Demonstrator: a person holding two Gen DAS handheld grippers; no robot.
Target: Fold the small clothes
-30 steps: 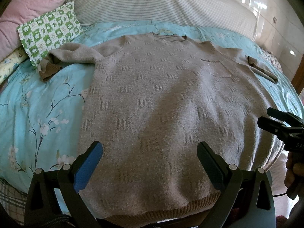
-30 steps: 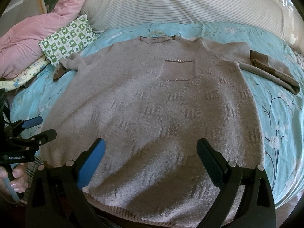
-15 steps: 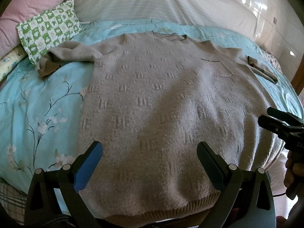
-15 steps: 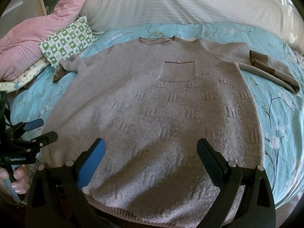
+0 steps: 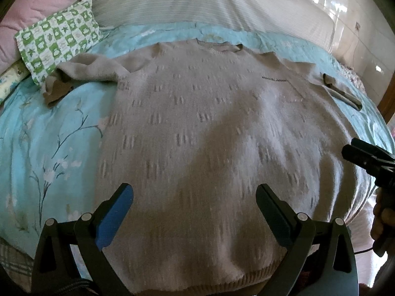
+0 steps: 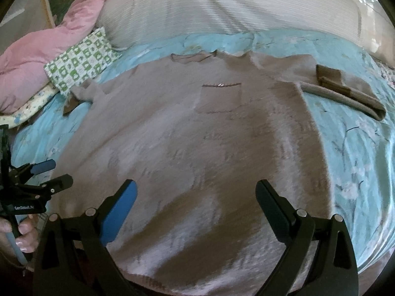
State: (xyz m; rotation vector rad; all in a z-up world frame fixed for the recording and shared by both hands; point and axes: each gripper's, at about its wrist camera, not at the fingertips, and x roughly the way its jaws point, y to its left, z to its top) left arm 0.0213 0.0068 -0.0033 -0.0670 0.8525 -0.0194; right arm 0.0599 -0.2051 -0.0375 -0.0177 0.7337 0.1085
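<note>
A grey-brown knitted sweater (image 5: 202, 143) lies flat and face up on the bed, collar far, hem near. Its left sleeve (image 5: 81, 74) is bunched toward the pillows; its right sleeve (image 6: 345, 91) is folded back with the brown cuff showing. A chest pocket (image 6: 218, 97) shows in the right wrist view. My left gripper (image 5: 195, 209) is open and empty above the sweater's lower part. My right gripper (image 6: 196, 208) is open and empty above the lower middle. Each gripper shows at the edge of the other's view: the right one (image 5: 367, 155), the left one (image 6: 47, 175).
The bed has a light blue floral cover (image 5: 44, 148). A green checked pillow (image 5: 59, 39), a pink quilt (image 6: 49, 49) and a striped white bolster (image 5: 209, 2) lie at the head. The bed's near edge runs just under the sweater's hem.
Both grippers have moved slightly forward over the sweater. Both stay open. The sweater has not moved.
</note>
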